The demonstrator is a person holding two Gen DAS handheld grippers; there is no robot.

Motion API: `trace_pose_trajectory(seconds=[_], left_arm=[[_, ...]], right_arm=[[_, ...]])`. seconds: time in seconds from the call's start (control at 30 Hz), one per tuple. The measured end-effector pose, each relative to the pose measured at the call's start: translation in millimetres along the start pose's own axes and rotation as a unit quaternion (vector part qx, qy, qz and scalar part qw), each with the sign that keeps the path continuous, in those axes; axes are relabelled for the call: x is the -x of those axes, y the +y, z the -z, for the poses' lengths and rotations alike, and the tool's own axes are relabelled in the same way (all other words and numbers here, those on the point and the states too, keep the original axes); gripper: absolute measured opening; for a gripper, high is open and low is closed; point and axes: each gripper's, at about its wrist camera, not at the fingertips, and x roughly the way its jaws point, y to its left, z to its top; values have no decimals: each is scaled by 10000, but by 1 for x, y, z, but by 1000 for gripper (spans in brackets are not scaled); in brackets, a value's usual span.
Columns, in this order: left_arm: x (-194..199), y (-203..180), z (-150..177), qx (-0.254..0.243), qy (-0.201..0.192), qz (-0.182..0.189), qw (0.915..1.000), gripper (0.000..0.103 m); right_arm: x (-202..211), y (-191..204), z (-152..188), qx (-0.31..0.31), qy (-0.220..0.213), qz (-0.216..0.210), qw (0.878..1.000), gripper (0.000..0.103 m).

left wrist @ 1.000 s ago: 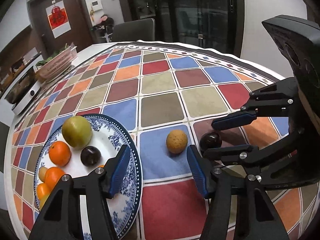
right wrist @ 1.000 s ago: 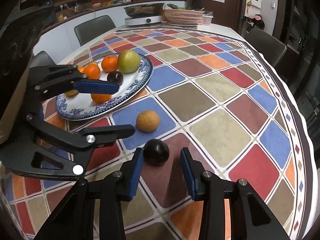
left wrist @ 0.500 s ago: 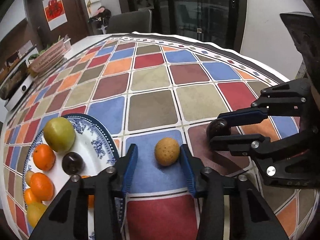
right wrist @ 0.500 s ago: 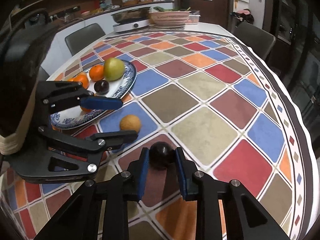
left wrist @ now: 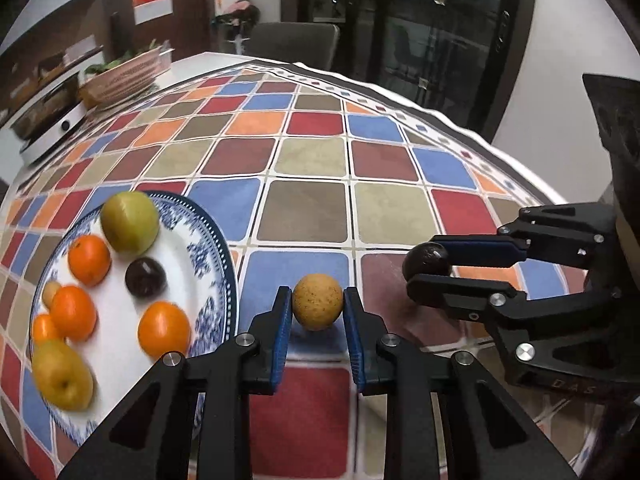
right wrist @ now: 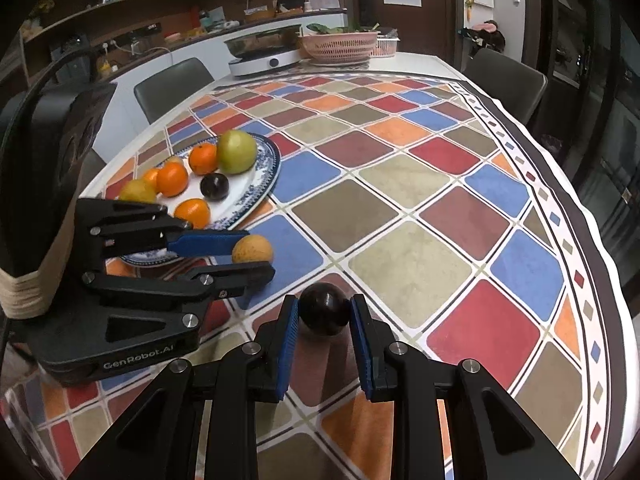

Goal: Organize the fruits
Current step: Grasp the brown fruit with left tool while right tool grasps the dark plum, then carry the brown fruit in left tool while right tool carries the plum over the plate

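On the checkered tablecloth (left wrist: 312, 208), a blue-patterned plate (left wrist: 208, 248) holds a green apple (left wrist: 129, 222), a dark plum (left wrist: 145, 277), several oranges (left wrist: 89, 260) and a yellowish pear (left wrist: 62, 374). Just right of the plate, the left gripper (left wrist: 317, 314) is clamped on a tan, speckled round fruit (left wrist: 317, 306), its blue pads pressing both sides. Beside it, the right gripper (right wrist: 325, 320) is closed on a dark round fruit (right wrist: 324, 314) resting on a maroon square. At the table's far end sit a pink basket (right wrist: 340, 46) of greens and a cooker (right wrist: 266, 58).
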Motion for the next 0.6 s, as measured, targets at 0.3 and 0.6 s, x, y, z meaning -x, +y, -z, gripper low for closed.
trace_pose_trajectory(seconds=[0.3,0.6], left_arm=[[42,3,15,605,-282,-329,9972,26],[93,8,33,1067,-679,-683,9896,26]], right_arm=[[19,13,-4,91,-194,-147,9997,27],[40,36,-8,286,-393,-345,9982,27]])
